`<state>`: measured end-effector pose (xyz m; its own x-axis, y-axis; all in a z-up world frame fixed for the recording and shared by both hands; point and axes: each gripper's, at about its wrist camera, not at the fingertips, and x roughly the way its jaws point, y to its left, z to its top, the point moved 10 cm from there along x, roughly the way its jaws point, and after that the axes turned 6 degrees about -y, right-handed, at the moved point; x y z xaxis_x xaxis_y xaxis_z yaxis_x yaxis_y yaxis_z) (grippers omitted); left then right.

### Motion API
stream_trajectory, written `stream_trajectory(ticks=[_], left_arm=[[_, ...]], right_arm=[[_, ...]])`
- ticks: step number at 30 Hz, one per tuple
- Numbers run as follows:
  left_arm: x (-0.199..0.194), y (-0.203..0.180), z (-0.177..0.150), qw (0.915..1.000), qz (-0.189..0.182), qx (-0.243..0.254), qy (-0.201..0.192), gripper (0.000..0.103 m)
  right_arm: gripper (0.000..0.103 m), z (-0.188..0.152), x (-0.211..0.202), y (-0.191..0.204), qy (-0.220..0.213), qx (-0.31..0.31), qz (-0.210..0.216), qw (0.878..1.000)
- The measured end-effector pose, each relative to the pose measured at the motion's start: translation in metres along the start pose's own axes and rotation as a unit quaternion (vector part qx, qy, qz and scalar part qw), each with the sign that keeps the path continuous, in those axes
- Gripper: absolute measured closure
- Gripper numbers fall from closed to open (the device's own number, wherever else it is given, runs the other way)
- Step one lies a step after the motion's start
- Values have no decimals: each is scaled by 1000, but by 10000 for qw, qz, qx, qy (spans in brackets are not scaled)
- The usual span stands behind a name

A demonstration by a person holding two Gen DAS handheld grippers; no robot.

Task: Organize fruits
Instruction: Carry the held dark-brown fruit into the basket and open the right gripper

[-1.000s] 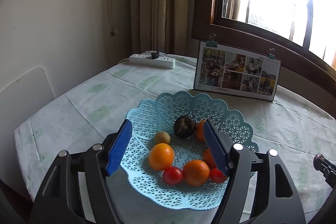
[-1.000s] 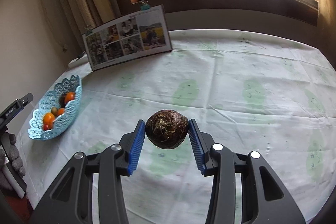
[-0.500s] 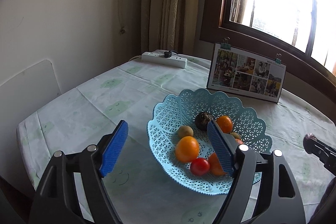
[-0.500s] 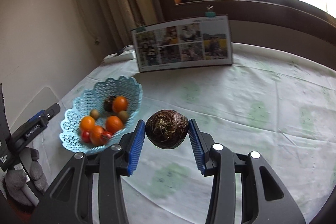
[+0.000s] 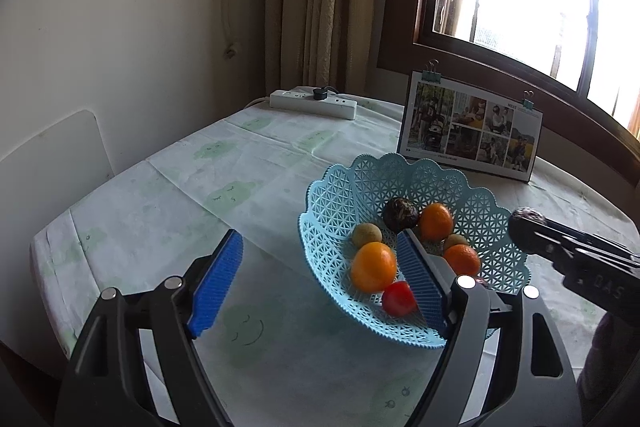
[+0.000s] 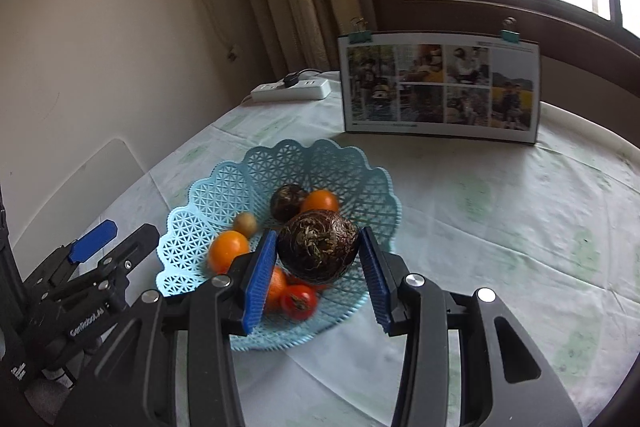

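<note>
A light blue lattice basket [image 5: 332,199] [image 6: 200,203] holds several oranges, a red tomato [image 5: 398,298], a small green-brown fruit [image 5: 366,233] and a dark brown round fruit [image 5: 400,213]. My right gripper [image 6: 318,263] is shut on a second dark brown fruit [image 6: 318,247] and hangs above the basket's near side. In the left wrist view that fruit [image 5: 526,221] shows at the right, over the basket's right rim. My left gripper [image 5: 320,279] is open and empty, low at the basket's left edge.
A clipped photo board [image 5: 472,131] [image 6: 440,87] stands behind the basket. A white power strip [image 5: 314,99] [image 6: 292,90] lies at the table's far edge by the curtain. A white chair back [image 5: 48,155] is at the left. Bare tablecloth [image 6: 520,227] stretches right.
My right gripper has carried the dark fruit leftward from the open table to above the basket. My left gripper has drawn back and left, off the basket.
</note>
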<state>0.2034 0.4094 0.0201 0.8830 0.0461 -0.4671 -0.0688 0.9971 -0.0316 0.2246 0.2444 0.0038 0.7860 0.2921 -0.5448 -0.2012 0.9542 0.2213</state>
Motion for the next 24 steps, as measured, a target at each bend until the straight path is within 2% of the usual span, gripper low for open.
stream_trajectory(ticks=[9, 11, 18, 21, 24], left_arm=[[5, 17, -6, 9998, 114, -110, 97, 18], [5, 20, -7, 9997, 177, -108, 89, 5], [2, 23, -4, 9995, 307, -100, 9, 5], [1, 22, -4, 9993, 360, -39, -27, 4], [-2, 18, -2, 9992, 395, 37, -73, 3]], right_arm=[[59, 1, 36, 20, 129, -93, 118, 9998], [59, 4, 39, 22, 85, -108, 142, 9998], [59, -1, 29, 9, 74, -48, 22, 10000], [52, -7, 19, -1, 96, 4, -50, 9999], [50, -13, 9, -8, 82, -91, -159, 9998]])
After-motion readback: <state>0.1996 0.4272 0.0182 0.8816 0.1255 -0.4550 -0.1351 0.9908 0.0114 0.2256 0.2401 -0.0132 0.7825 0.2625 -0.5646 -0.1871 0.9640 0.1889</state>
